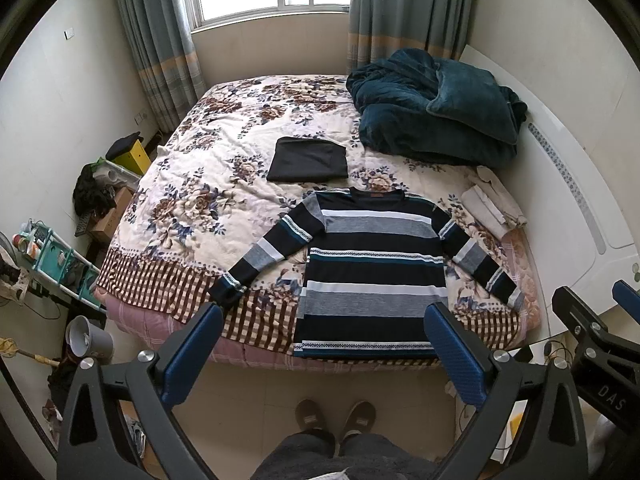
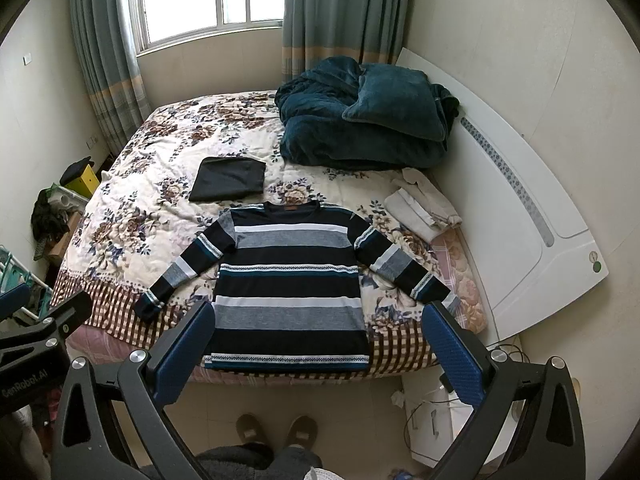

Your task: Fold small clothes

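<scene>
A striped long-sleeve sweater in navy, grey, white and teal lies flat on the bed, sleeves spread, hem at the near edge. A folded dark garment rests behind its collar. My left gripper hovers open above the near bed edge, well clear of the sweater. My right gripper is open too, held high over the hem, nothing between its blue pads. The right gripper's body shows at the right edge of the left wrist view.
A teal blanket heap fills the bed's far right. Folded pale cloth lies by the white headboard. A person's slippered feet stand on the tile floor. Clutter and a rack line the left wall.
</scene>
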